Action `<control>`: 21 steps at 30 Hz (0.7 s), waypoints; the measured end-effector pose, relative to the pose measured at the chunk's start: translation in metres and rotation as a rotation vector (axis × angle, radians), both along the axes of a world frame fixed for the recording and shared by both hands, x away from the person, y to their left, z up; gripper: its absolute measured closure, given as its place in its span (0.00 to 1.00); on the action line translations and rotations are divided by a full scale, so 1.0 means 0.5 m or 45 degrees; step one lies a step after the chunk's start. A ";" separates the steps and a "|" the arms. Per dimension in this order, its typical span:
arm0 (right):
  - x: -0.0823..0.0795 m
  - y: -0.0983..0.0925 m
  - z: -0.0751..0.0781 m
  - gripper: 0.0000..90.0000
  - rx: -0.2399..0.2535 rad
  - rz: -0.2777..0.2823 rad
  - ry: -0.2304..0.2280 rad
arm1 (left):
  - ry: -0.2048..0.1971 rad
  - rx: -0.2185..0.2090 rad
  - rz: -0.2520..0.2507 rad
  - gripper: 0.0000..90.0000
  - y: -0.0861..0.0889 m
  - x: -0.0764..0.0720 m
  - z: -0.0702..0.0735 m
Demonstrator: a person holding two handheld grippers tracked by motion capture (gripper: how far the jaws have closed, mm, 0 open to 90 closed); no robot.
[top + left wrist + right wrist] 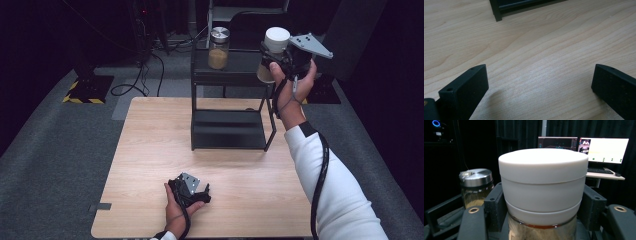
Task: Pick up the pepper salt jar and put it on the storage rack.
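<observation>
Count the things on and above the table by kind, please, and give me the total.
Jars: 2, one with a white lid held in the right hand-held gripper, one with a metal lid on the top shelf
Black racks: 1
Hand-held grippers: 2, the left open, low over the table
Total: 5

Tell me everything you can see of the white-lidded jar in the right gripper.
The jar has a wide, smooth white lid with a stepped rim and a clear glass body holding tan, grainy contents. It stands upright, clamped between the right gripper's black jaws just under the lid, held in the air by the top right corner of the black shelf rack. A second, metal-lidded jar stands apart on the rack's top shelf. Its base is hidden.
</observation>
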State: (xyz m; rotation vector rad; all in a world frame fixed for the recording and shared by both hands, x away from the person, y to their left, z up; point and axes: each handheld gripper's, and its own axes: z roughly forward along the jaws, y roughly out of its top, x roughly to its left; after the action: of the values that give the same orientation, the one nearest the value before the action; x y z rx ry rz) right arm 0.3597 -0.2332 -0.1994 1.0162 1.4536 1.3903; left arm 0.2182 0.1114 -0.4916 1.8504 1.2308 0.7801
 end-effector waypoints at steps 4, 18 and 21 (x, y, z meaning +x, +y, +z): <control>0.019 0.008 0.007 0.38 0.000 -0.019 -0.004 | -0.002 0.002 0.000 0.01 0.000 0.000 0.000; 0.088 0.019 0.011 0.38 0.014 -0.076 0.020 | -0.004 0.004 0.000 0.01 -0.001 -0.001 -0.001; 0.101 0.018 0.009 0.38 0.022 -0.083 0.027 | -0.005 0.004 0.000 0.01 -0.001 -0.001 -0.001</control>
State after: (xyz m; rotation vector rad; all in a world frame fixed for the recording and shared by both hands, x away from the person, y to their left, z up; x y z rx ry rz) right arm 0.4101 -0.2244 -0.1948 1.0828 1.4140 1.3508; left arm 0.2178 0.1108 -0.4919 1.8508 1.2280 0.7860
